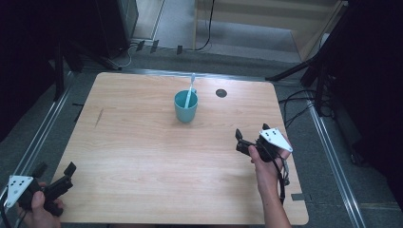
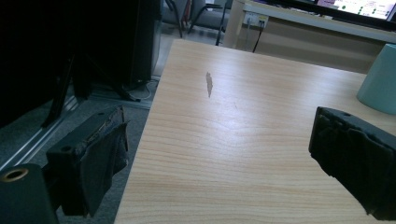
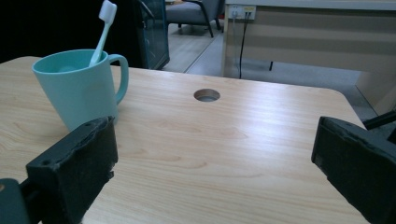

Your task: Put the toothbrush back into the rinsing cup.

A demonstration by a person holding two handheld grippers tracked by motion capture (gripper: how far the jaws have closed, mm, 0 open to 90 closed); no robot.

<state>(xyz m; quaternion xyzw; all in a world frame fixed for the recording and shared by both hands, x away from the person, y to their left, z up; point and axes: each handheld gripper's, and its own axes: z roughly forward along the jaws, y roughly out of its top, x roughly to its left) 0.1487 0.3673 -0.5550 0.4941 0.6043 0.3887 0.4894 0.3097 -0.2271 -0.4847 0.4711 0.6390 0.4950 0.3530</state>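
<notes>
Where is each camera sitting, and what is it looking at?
High view: above the person's side, looking down on the light wooden table; both hands, left gripper and right gripper show.
Left gripper view: rides the left gripper, looking across the table's left edge between its open black jaws.
Right gripper view: rides the right gripper, facing the teal plastic mug holding a pale toothbrush; its open black jaws show.
Shared: the mug and the round table hole appear in the high and right gripper views.

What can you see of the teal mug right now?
The teal mug looks like matte plastic, with one loop handle. It stands upright and alone on the wooden table, past the middle, near a round hole. A pale toothbrush leans inside, bristles up. No gripper touches it.
</notes>
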